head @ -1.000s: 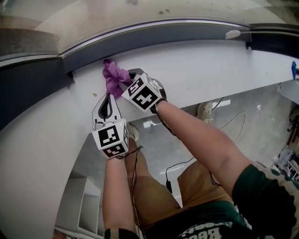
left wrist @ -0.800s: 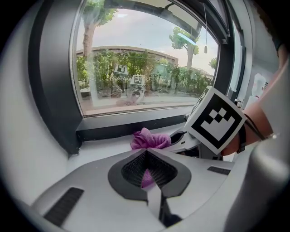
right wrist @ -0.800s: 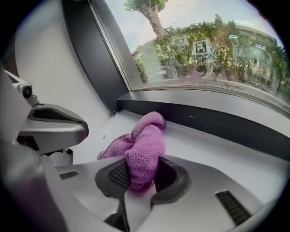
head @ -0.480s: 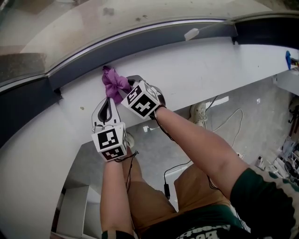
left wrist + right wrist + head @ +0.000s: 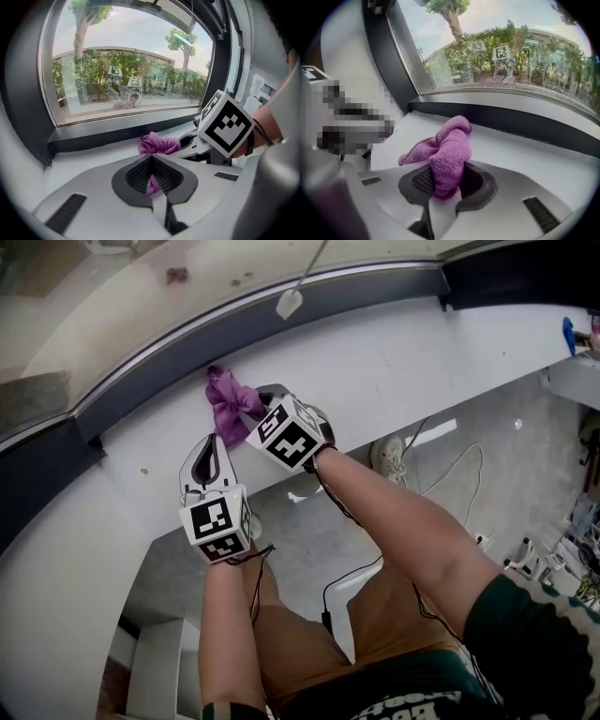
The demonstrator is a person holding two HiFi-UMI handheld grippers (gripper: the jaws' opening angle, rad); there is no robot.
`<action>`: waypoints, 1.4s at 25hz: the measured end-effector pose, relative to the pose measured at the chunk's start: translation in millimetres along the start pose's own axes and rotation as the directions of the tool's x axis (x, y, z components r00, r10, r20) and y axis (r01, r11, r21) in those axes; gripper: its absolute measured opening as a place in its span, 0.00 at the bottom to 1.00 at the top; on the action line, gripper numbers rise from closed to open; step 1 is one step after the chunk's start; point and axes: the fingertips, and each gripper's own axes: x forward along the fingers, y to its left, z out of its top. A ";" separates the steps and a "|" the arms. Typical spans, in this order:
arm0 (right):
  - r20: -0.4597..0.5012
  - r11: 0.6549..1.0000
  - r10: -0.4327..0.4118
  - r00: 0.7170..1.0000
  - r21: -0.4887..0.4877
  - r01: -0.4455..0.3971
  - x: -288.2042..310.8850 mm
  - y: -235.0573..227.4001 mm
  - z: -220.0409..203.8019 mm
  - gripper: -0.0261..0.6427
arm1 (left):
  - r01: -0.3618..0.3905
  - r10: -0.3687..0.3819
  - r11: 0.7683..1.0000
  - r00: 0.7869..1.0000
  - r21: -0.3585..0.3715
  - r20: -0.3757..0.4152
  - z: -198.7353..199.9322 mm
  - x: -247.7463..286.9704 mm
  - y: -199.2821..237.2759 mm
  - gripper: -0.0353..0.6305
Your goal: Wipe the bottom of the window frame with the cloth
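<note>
Purple cloth (image 5: 230, 399) lies on sill (image 5: 403, 362), touching dark frame (image 5: 178, 348). Left gripper (image 5: 217, 437) and right gripper (image 5: 255, 401) meet at it.

Left gripper view: jaws pressed together, purple strip caught between.

Right gripper view: jaws pinch a thick wad.

Risk: uneven pulls could free one hold, and the bunched cloth may skip the frame edge.

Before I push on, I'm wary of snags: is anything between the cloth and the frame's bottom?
Nothing visible. The cloth, held in the right tongs, lies on the bare white sill, right by the dark frame.
</note>
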 end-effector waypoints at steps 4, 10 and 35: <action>-0.003 0.999 -0.020 1.000 0.027 0.020 -13.3 -17.9 -12.2 0.19 | 0.013 -0.013 1.000 1.000 0.004 -0.008 3.2 9.1 -16.6 0.06; -0.003 0.999 -0.048 0.999 0.018 0.048 -36.9 -52.4 -31.9 0.19 | 0.045 -0.045 0.998 0.999 0.033 -0.010 16.8 29.4 -51.0 0.06; 0.010 0.987 -0.147 0.989 0.074 0.145 -117.0 -165.2 -88.7 0.19 | 0.200 -0.196 0.964 0.980 0.172 -0.041 45.4 92.9 -179.0 0.06</action>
